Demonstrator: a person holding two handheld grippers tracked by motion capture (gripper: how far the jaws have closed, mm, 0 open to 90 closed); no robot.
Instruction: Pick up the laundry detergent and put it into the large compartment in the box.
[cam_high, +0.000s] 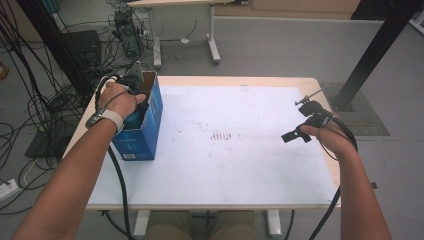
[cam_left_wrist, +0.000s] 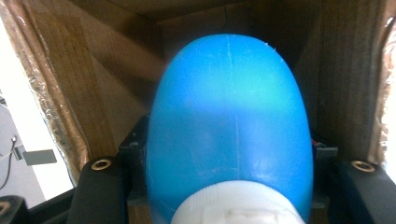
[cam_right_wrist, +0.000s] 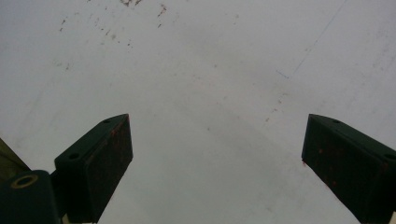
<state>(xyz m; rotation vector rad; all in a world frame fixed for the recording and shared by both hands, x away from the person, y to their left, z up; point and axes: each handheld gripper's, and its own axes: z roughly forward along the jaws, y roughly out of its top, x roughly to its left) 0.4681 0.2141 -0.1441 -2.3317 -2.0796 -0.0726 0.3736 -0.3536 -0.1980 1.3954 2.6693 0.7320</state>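
A: Where is the blue bottle (cam_left_wrist: 229, 126)?
B: Inside the blue cardboard box (cam_high: 150, 125) at the worktop's (cam_high: 240, 165) left edge; the left gripper (cam_high: 131, 95) pinches it, probably near its white cap (cam_left_wrist: 238, 205).
A: And the right gripper (cam_right_wrist: 217, 154)?
B: Spread, above the right edge.

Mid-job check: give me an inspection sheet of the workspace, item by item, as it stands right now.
Surface: white tabletop, reddish specks near its centre.
Job's things: blue plastic bottle with white cap inside the open blue cardboard box at the table's left edge.
Clutter: nothing seen.
Grippers: left gripper in the box, shut on the bottle; right gripper open over bare tabletop.
Cables: black gripper cable hangs off the front edge; tangled cables on the floor, left.
Surroundings: grey floor, another table's legs behind.
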